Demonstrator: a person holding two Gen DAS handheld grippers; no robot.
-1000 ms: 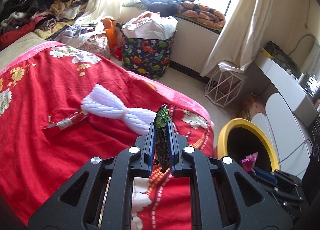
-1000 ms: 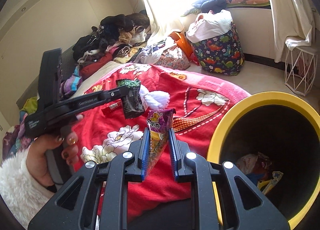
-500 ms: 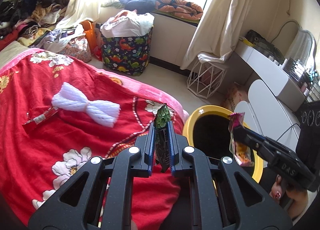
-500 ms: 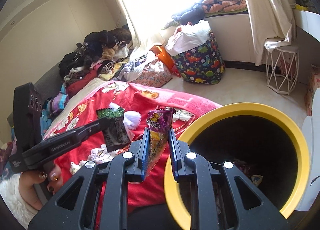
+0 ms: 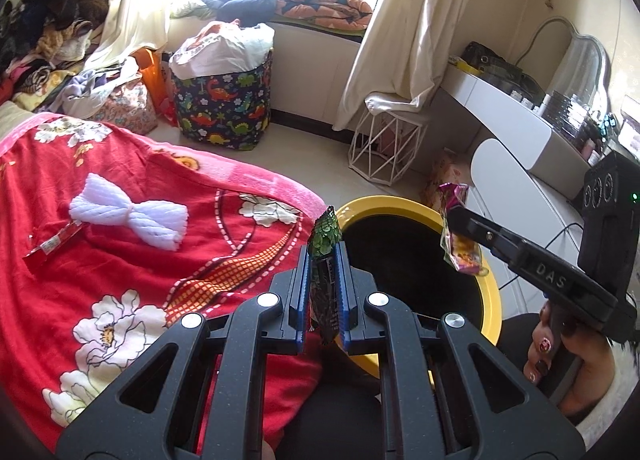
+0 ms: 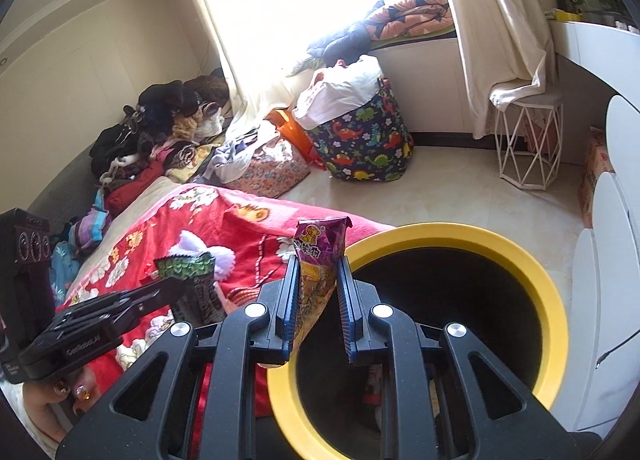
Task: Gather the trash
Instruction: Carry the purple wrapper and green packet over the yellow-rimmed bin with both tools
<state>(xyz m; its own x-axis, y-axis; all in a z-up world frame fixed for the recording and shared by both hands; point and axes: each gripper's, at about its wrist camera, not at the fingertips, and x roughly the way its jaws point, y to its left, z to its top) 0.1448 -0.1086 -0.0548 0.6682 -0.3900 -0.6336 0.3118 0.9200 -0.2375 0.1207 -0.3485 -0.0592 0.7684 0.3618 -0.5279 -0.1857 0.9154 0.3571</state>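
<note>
Carrying: left gripper (image 5: 323, 268) clamped on green wrapper (image 5: 325, 260), right gripper (image 6: 317, 292) on purple wrapper (image 6: 318, 260); next, release over bin (image 6: 460, 234) at 3 o'clock

Yellow-rimmed bin (image 6: 552, 300) mouth wide open, red blanket (image 5: 120, 260) edge against its near side, wire stool (image 6: 528, 144) well apart
</note>
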